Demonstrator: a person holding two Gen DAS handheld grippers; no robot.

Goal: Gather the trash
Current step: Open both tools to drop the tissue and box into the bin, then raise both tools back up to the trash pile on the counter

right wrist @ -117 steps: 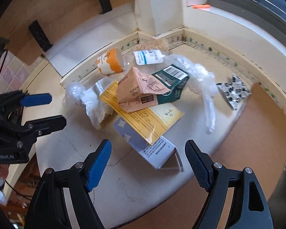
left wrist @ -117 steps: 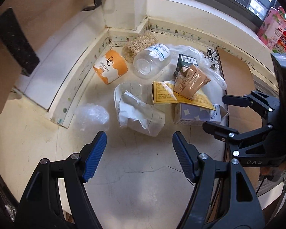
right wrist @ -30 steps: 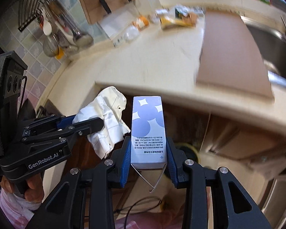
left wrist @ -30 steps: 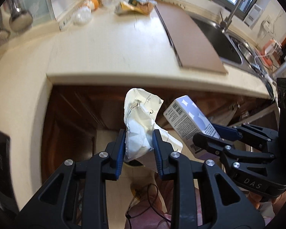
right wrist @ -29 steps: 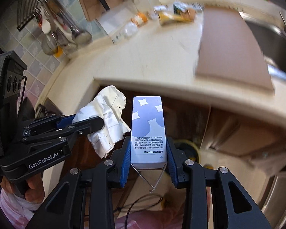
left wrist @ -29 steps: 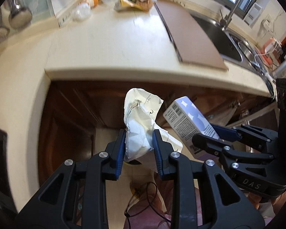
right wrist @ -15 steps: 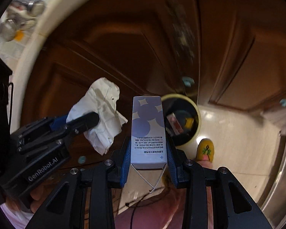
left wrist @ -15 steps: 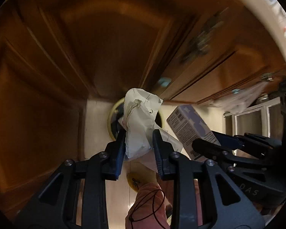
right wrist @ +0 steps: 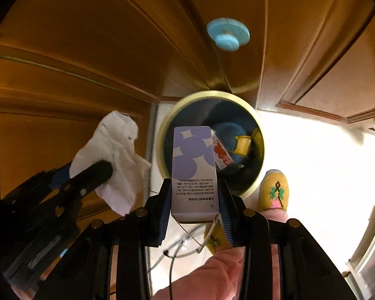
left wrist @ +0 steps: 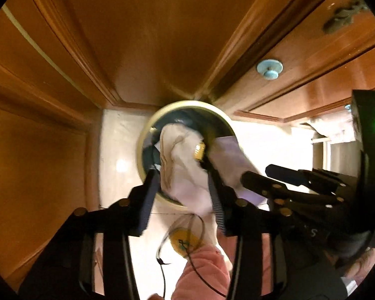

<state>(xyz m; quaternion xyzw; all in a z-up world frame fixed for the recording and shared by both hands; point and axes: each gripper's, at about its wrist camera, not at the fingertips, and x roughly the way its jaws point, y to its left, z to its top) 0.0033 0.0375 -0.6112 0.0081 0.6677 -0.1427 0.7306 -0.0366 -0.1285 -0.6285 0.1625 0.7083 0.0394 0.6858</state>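
My left gripper (left wrist: 181,172) is shut on a crumpled white paper (left wrist: 185,165) and holds it over the round yellow-rimmed bin (left wrist: 147,130) on the floor. The paper also shows at the left of the right wrist view (right wrist: 112,155). My right gripper (right wrist: 193,190) is shut on a white box with purple dots (right wrist: 192,165), held above the bin's near rim (right wrist: 258,172). The box shows blurred in the left wrist view (left wrist: 233,162). The bin holds several pieces of trash, among them a yellow wrapper (right wrist: 243,143).
Brown wooden cabinet doors (left wrist: 147,37) with a light-blue knob (right wrist: 227,36) stand behind the bin. The floor is pale tile (right wrist: 312,155). A foot in a yellow slipper (right wrist: 275,190) stands right of the bin, with a pink trouser leg (left wrist: 202,272) below.
Both grippers have come lower and closer to the bin, which looks larger now. The paper and the box sit over its opening, still held.
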